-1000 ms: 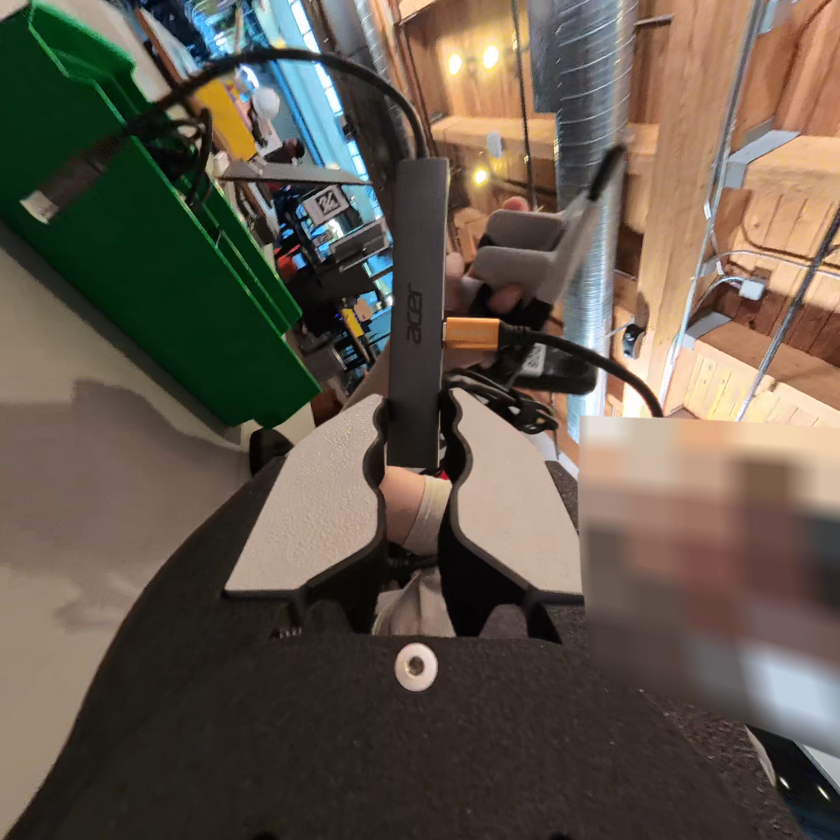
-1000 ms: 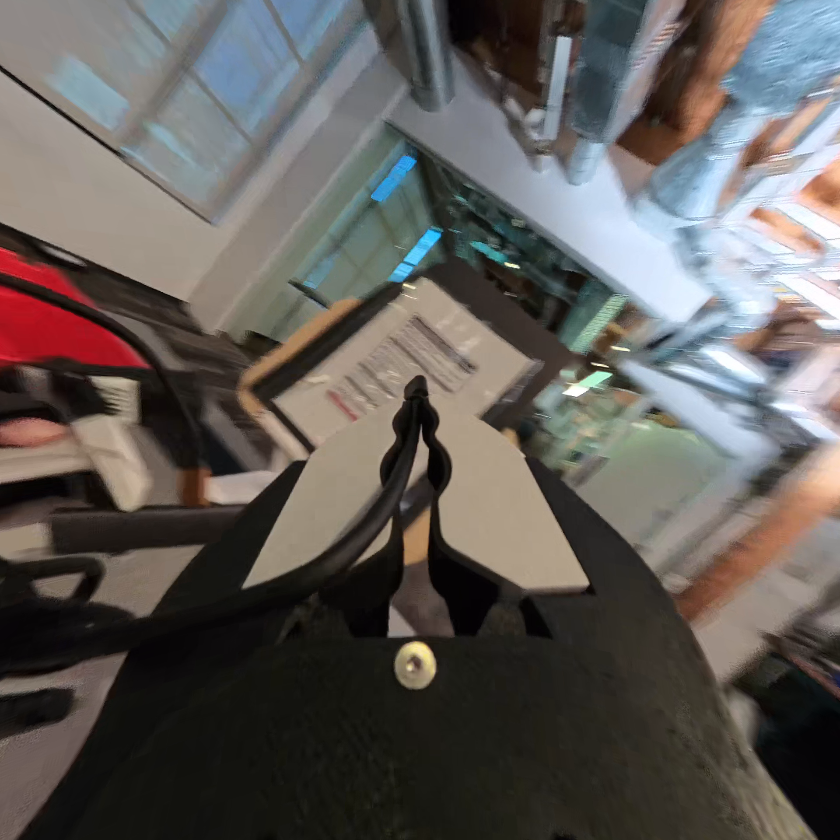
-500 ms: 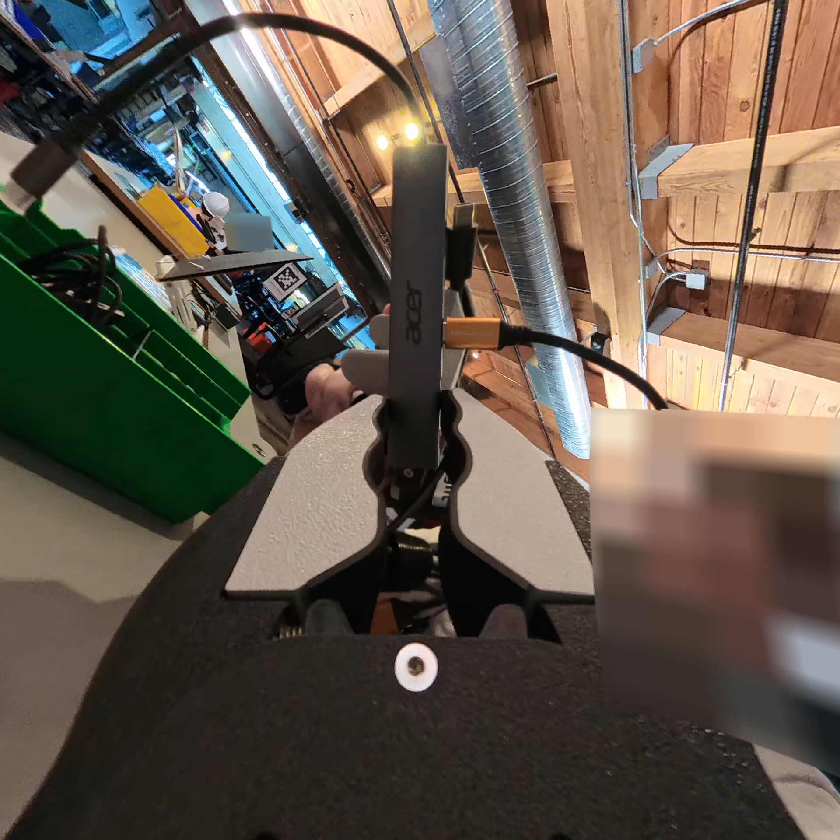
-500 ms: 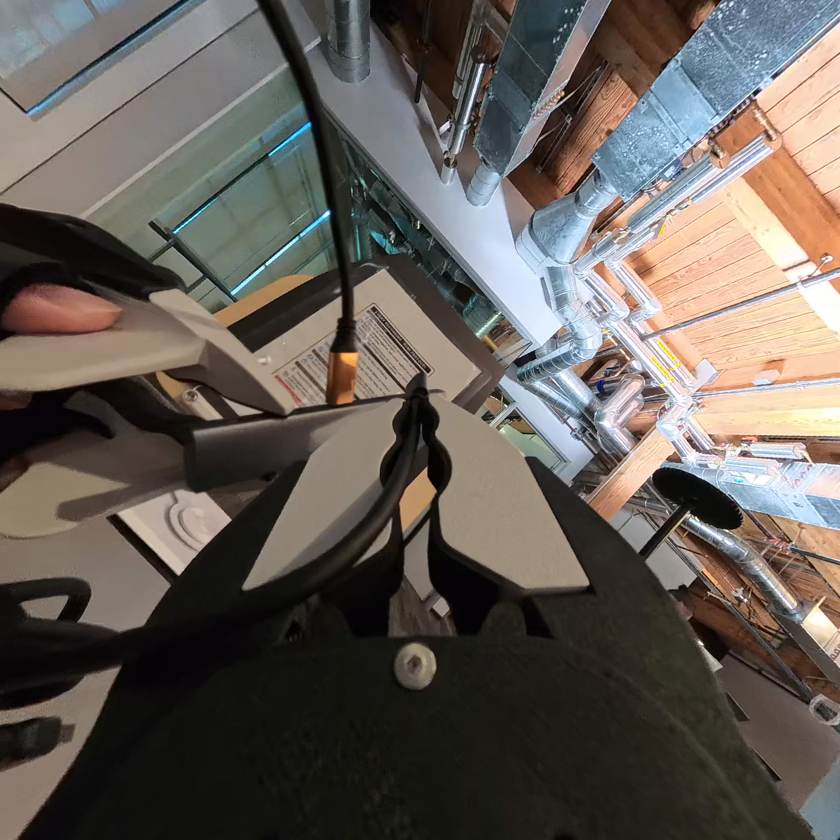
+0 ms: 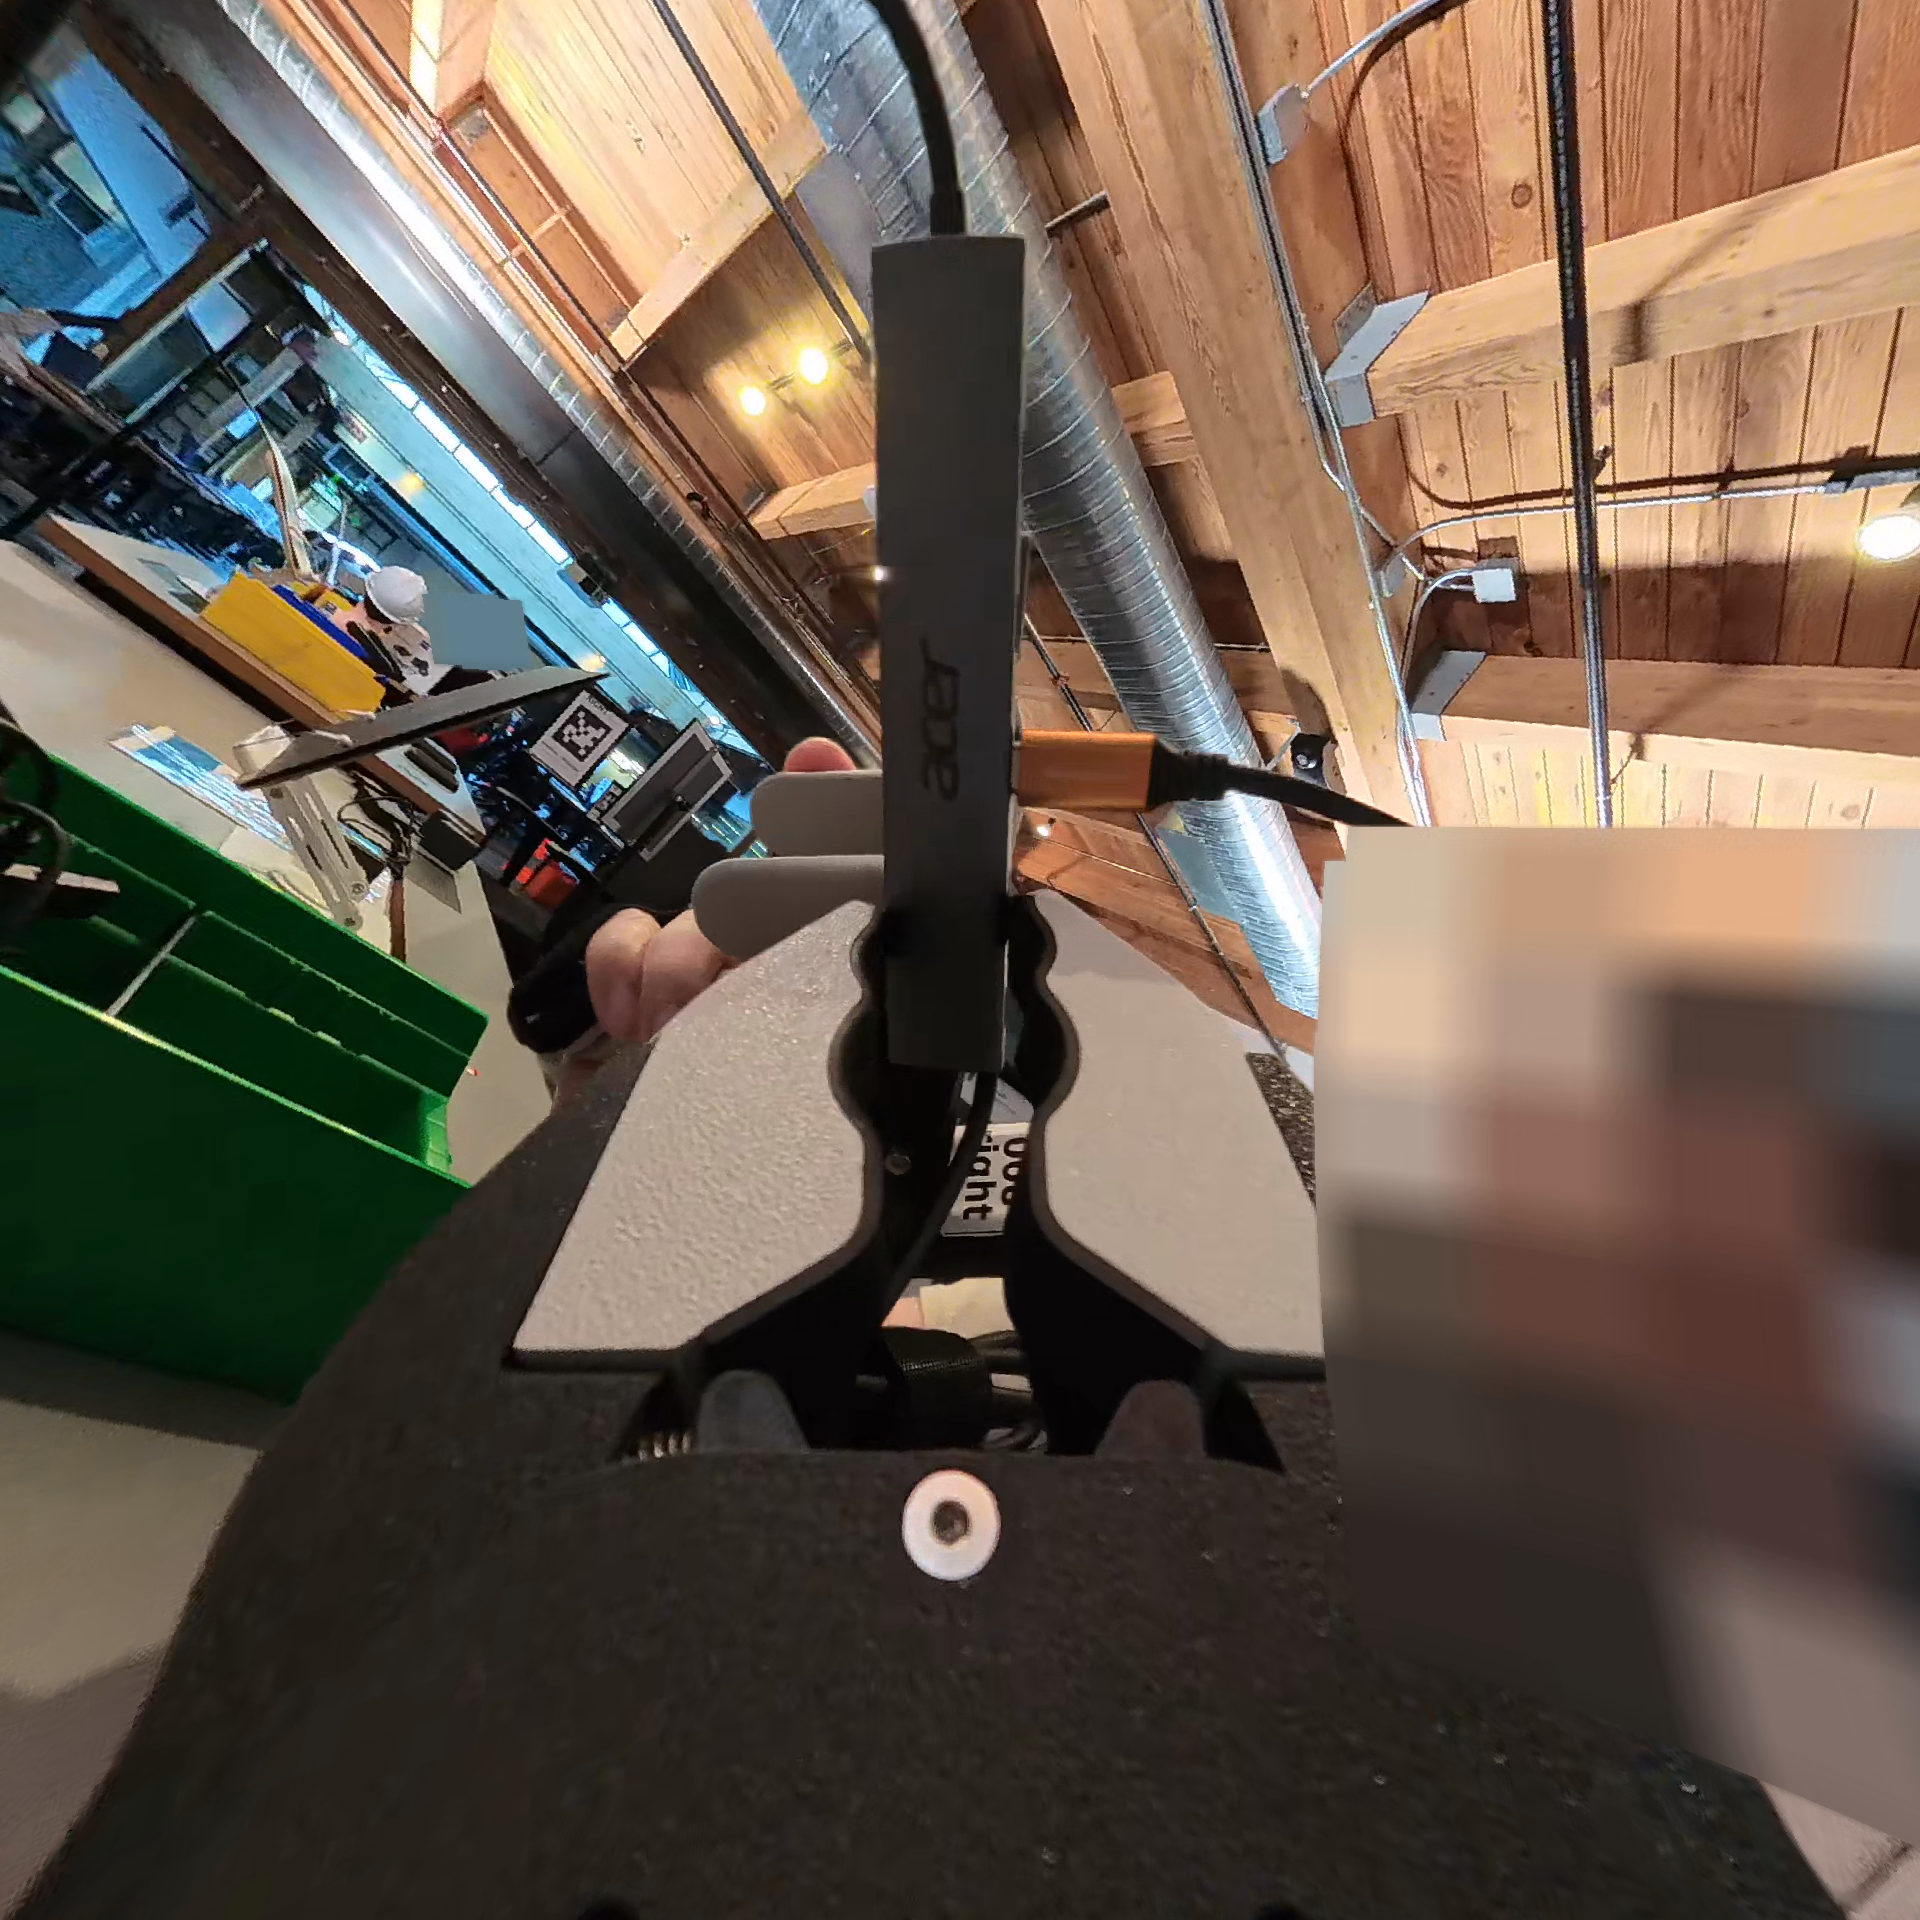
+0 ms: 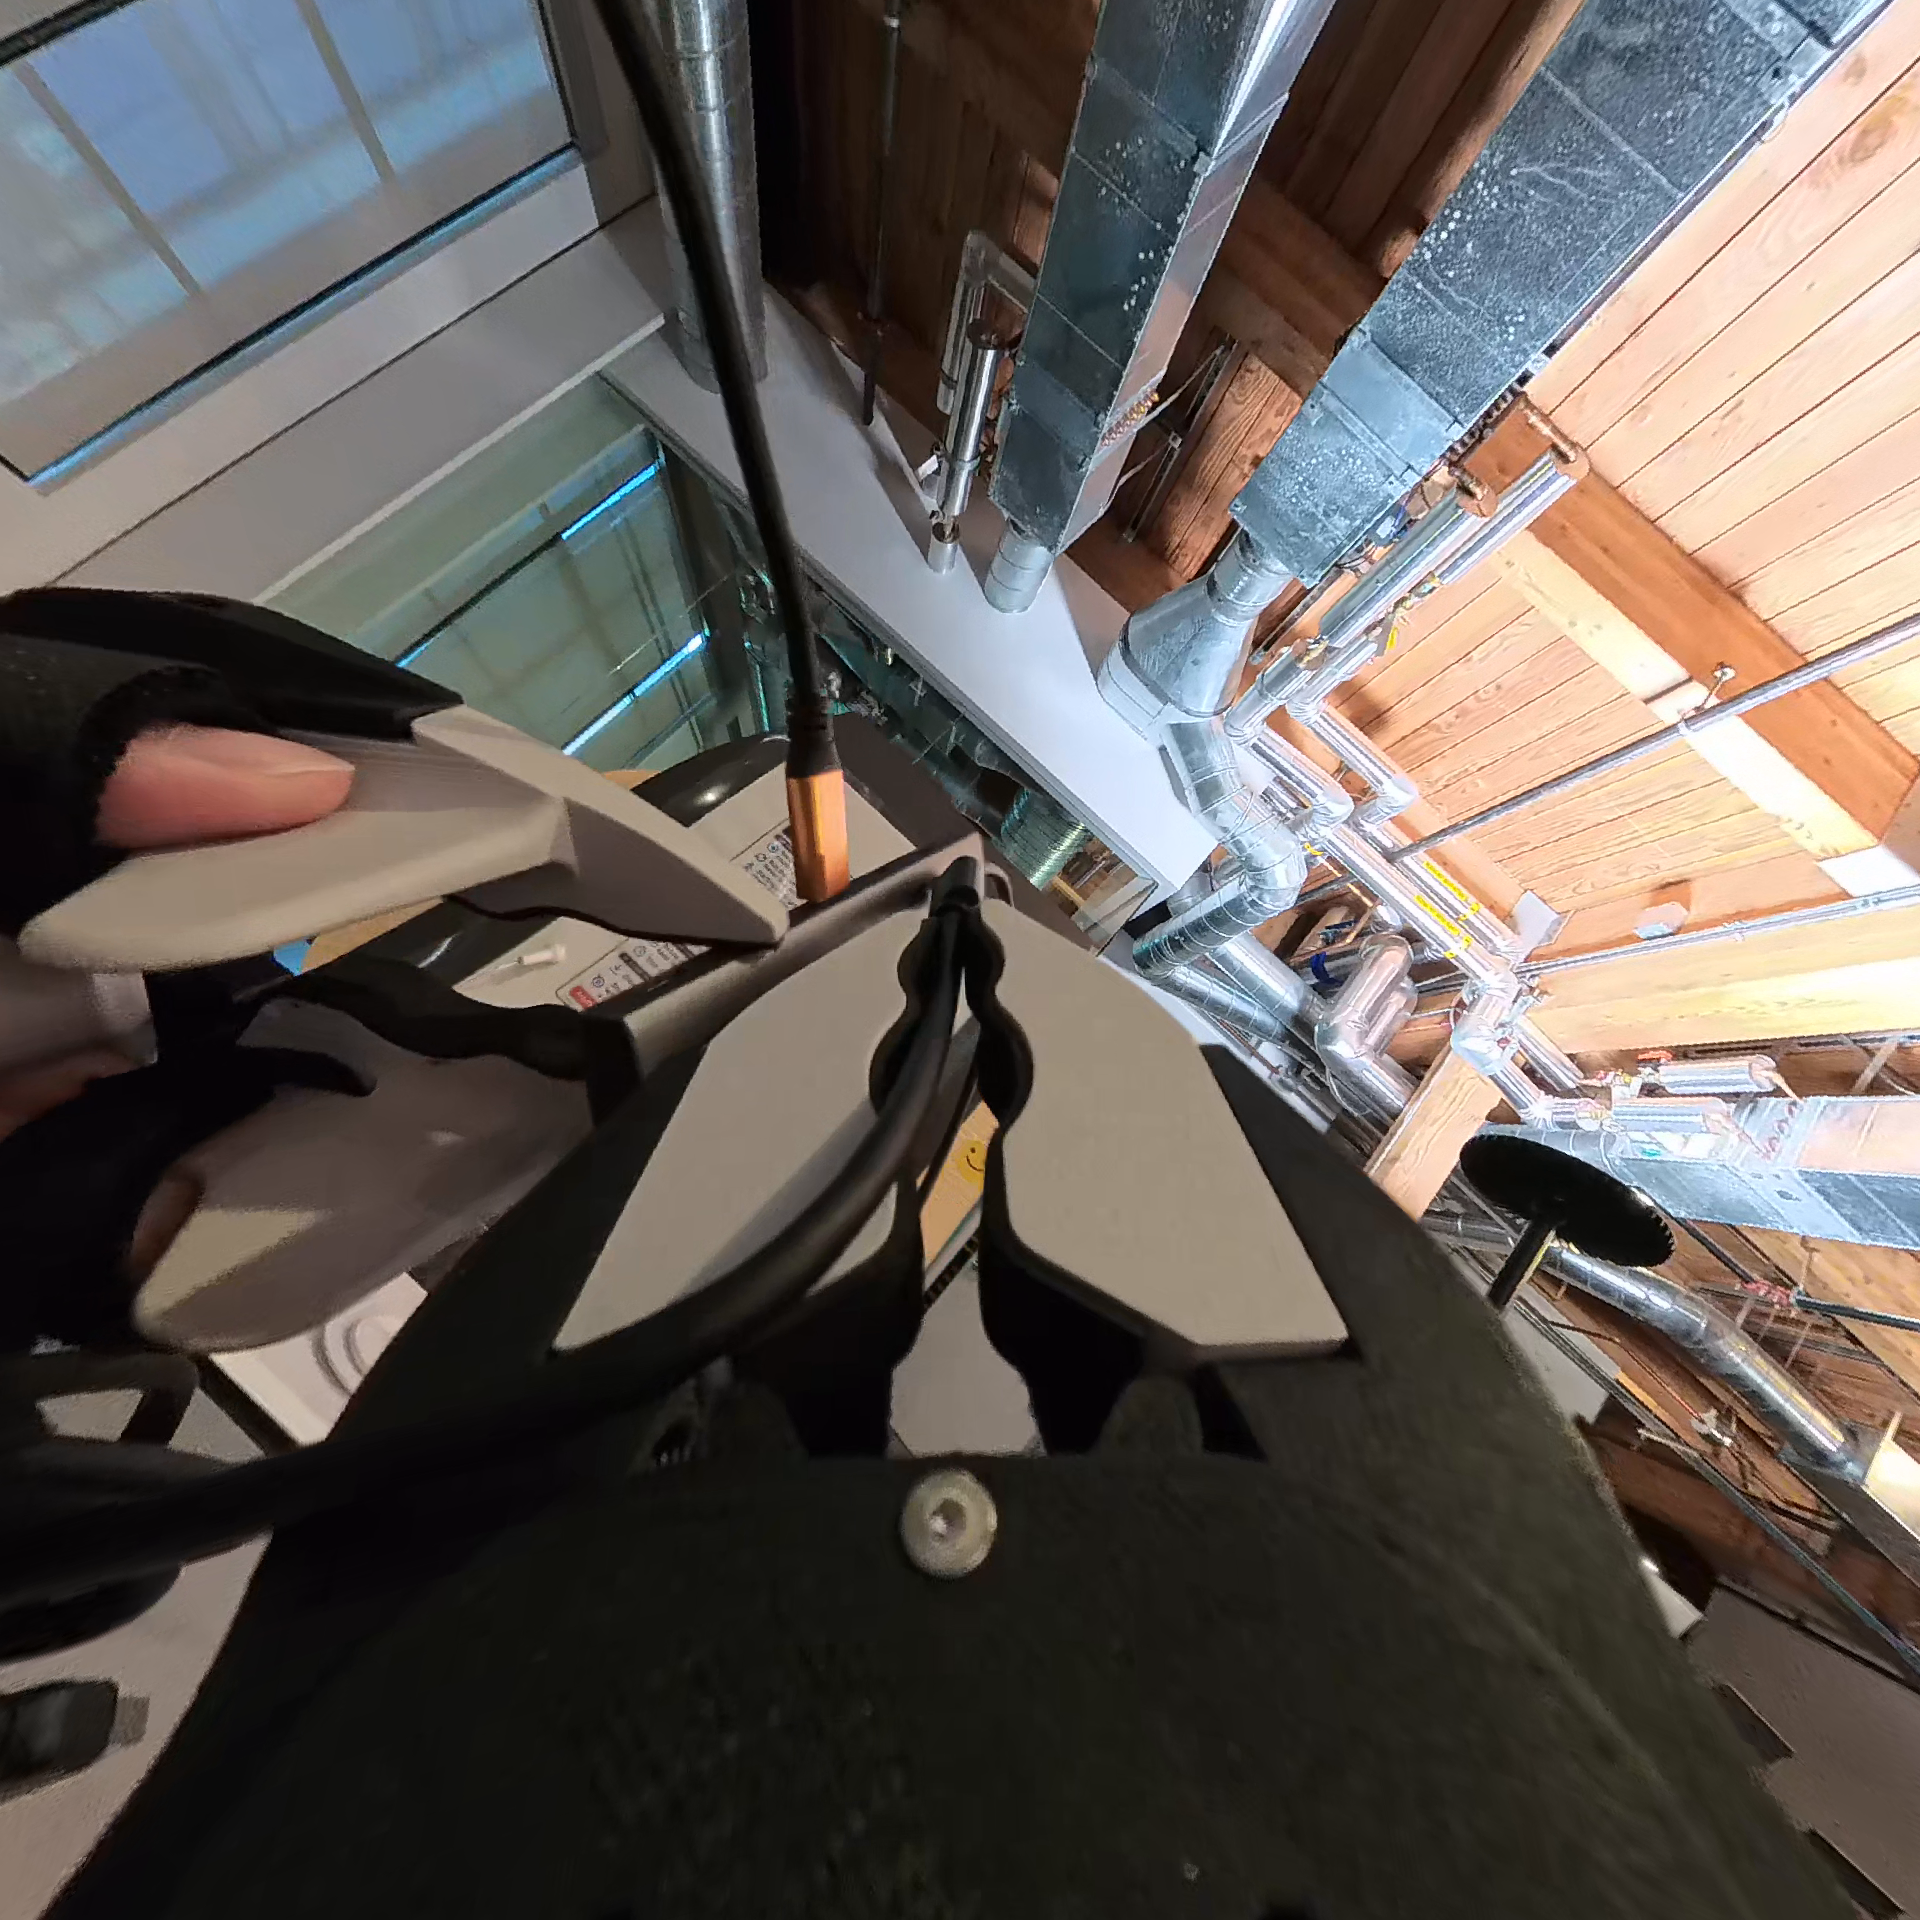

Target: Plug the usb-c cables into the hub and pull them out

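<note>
My left gripper (image 5: 945, 935) is shut on the lower end of a grey hub (image 5: 945, 582) and holds it upright in the air. An orange usb-c plug (image 5: 1086, 769) sits in the hub's right side, and a black cable (image 5: 935, 94) leaves its top. My right gripper (image 6: 961, 920) is shut on a black usb-c cable (image 6: 831, 1236). The cable's black plug tip (image 6: 961, 871) is at the edge of the hub (image 6: 842, 909). Whether it is inserted is hidden. The orange plug (image 6: 816, 842) and the left gripper (image 6: 675, 1008) show there too. The right gripper's fingers (image 5: 800, 894) reach behind the hub.
Green bins (image 5: 208, 1091) stand on the pale table at the left. A person's gloved hand (image 6: 156, 790) holds the left gripper. A wooden ceiling with metal ducts (image 6: 1143, 260) fills the background. A mosaic patch covers the right of the left wrist view. My right fingertips sit around 5 cm from my left ones.
Both views have tilted up toward the ceiling. My right gripper with the black cable has moved in to the hub, and its plug tip now meets the hub's edge.
</note>
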Action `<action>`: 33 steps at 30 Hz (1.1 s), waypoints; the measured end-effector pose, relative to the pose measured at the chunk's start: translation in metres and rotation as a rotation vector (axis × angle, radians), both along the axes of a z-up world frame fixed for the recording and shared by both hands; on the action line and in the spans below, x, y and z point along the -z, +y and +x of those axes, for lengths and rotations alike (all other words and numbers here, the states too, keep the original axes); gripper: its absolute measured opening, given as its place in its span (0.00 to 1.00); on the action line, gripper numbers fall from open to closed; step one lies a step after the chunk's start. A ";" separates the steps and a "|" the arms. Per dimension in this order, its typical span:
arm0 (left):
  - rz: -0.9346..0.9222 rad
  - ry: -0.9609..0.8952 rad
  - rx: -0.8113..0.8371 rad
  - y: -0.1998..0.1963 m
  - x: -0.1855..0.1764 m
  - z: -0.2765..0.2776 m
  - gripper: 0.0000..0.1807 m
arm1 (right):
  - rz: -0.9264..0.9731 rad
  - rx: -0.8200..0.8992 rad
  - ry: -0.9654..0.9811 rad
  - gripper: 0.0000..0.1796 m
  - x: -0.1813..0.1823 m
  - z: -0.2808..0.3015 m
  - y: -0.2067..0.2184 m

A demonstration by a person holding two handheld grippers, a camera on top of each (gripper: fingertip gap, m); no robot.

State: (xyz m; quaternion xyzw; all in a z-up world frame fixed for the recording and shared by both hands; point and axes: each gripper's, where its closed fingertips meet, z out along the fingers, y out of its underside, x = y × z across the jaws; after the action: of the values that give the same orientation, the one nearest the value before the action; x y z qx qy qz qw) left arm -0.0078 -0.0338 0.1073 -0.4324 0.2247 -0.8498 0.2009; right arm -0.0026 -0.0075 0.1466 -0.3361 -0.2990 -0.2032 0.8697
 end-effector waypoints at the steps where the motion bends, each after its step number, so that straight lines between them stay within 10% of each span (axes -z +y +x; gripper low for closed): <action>1: 0.012 -0.003 -0.012 -0.001 -0.001 0.001 0.12 | 0.000 -0.007 0.003 0.03 -0.001 0.000 -0.001; 24: 0.167 0.137 -0.152 0.000 -0.002 -0.004 0.12 | 0.010 -0.073 -0.051 0.03 0.004 -0.008 -0.004; 33: 0.521 0.599 -0.766 0.065 0.017 -0.066 0.12 | -0.104 -0.115 -0.307 0.03 -0.004 -0.013 -0.012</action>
State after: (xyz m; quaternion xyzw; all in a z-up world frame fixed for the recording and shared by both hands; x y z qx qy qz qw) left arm -0.0739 0.0313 0.0907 -0.6422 0.3014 -0.4719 0.5236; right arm -0.0158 -0.0192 0.1505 -0.3282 -0.4573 -0.1864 0.8053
